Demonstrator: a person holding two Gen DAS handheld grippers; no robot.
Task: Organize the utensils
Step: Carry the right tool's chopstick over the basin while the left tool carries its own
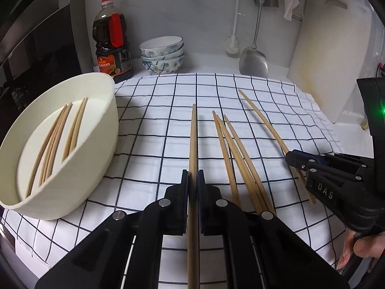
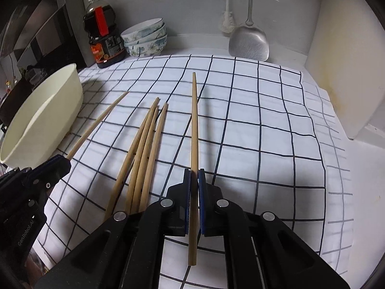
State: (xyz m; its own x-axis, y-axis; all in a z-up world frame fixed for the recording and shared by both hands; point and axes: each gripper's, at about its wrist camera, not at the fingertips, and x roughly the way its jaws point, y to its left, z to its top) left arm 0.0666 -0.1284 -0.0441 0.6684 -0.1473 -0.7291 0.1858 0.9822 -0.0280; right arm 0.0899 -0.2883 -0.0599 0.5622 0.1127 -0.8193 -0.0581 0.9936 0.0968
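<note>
Now one chopstick (image 1: 193,144) is clamped between the pads of the left tongs (image 1: 192,183), its tip pointing away over the checked cloth (image 1: 156,120) and its butt running back between the arms. A second chopstick (image 2: 194,125) is clamped in the same way by the right tongs (image 2: 194,180). Between the two tongs a bundle of four loose chopsticks (image 2: 144,144) is seen lying on the cloth, just beside the right tongs' left arm. More chopsticks (image 1: 55,139) are seen inside the cream tub (image 1: 96,149), which stands on the cloth's left edge, left of the left tongs. A hand (image 1: 358,248) is seen gripping the right handle.
</note>
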